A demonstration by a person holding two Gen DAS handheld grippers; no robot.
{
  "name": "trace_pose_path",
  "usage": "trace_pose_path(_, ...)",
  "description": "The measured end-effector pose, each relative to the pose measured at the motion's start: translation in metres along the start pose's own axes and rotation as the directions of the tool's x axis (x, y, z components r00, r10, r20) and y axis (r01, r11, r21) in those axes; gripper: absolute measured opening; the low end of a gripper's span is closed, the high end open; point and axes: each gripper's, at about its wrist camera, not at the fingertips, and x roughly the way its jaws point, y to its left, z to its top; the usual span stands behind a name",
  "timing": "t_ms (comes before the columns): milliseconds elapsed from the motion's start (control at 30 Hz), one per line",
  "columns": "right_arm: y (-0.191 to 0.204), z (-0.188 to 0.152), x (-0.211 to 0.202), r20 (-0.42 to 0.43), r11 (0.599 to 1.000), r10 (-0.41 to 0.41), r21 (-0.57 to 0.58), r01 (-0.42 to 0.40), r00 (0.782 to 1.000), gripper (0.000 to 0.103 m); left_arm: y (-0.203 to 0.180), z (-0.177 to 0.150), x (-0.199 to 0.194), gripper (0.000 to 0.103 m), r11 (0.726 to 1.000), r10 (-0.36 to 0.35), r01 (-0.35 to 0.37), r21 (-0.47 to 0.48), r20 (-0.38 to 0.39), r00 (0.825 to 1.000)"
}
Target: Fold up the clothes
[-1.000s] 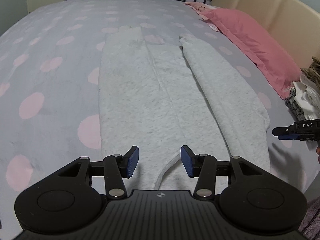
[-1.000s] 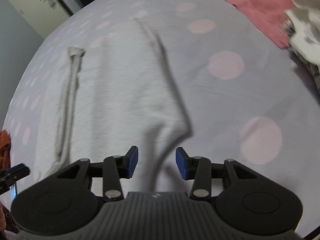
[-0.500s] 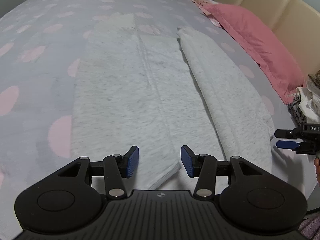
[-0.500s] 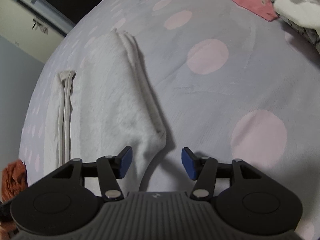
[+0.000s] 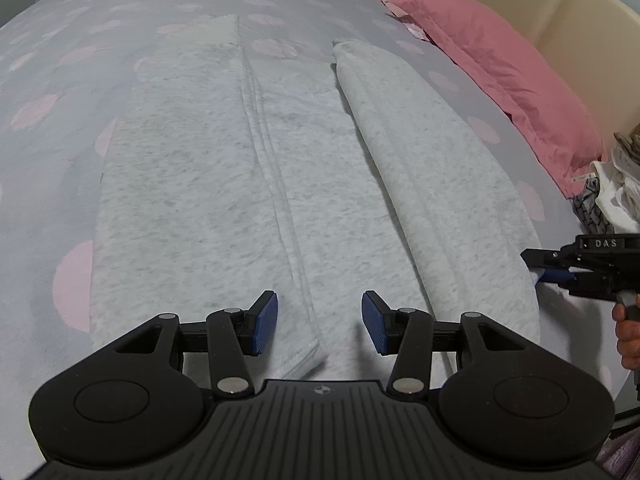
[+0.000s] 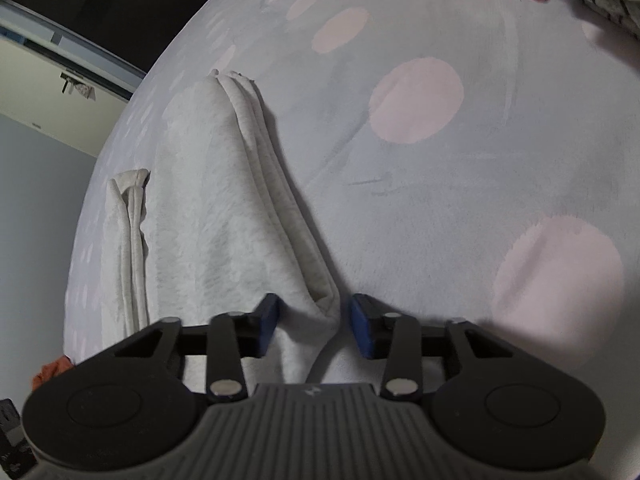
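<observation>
A light grey garment (image 5: 200, 200) lies flat and lengthwise on the bed, its right side folded over into a long thick band (image 5: 440, 184). My left gripper (image 5: 320, 320) hovers open just over the near hem, above the middle fold edge, with nothing pressed between its blue pads. In the right wrist view the garment (image 6: 208, 220) shows the near corner of that folded band between the pads of my right gripper (image 6: 314, 320). Its jaws are closing, and a small gap remains at the right pad. The right gripper (image 5: 534, 266) also shows at the garment's right edge.
The bed cover (image 5: 60, 120) is grey with pink dots. A pink pillow (image 5: 500, 80) lies along the cream headboard (image 5: 560, 20), with a pile of clothes (image 5: 616, 184) below it. A hand (image 5: 626, 340) holds the right gripper. Something orange (image 6: 52, 372) lies at the far left.
Both grippers sank closer to the garment's near end. The right gripper rolled, widened its jaws, then narrowed them around the folded corner. The left jaws kept their width.
</observation>
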Motion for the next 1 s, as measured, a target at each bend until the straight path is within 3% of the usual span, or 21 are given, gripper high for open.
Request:
trace_pose_path(100,0.005,0.0,0.001,0.015,1.0,-0.01,-0.02,0.01,1.0,0.021,0.0,-0.004,-0.004,0.045,1.0,0.003,-0.003,0.019,-0.002,1.0)
trace_pose_path(200,0.014,0.0,-0.002,0.031,0.999,-0.027,-0.041,0.029,0.999,0.018,0.002,-0.008,-0.01,0.045,1.0,-0.002,0.003,0.017,-0.003,1.0)
trace_pose_path(367,0.057,-0.005,-0.01,0.078,0.957,-0.148,-0.241,0.162,0.986,0.017,0.01,-0.012,-0.021,0.045,1.0,-0.003,0.003,-0.006,-0.001,1.0)
trace_pose_path(533,0.109,-0.024,-0.008,0.172,0.821,-0.261,-0.478,0.312,0.95,0.017,0.018,-0.011,-0.034,0.045,0.999,0.004,-0.003,-0.033,0.023,1.0)
trace_pose_path(667,0.146,-0.044,-0.006,0.249,0.711,-0.267,-0.601,0.365,0.931,0.016,0.025,-0.008,-0.04,0.045,0.998,0.015,-0.013,-0.059,0.033,0.999)
trace_pose_path(833,0.191,-0.068,-0.003,0.3,0.605,-0.217,-0.706,0.369,0.929,0.016,0.034,-0.008,-0.041,0.045,0.997,0.017,-0.015,-0.074,0.034,0.999)
trace_pose_path(1000,0.233,-0.101,0.009,0.296,0.488,-0.143,-0.809,0.328,0.944,0.015,0.046,-0.01,-0.042,0.045,0.995,0.02,-0.016,-0.103,0.034,0.999)
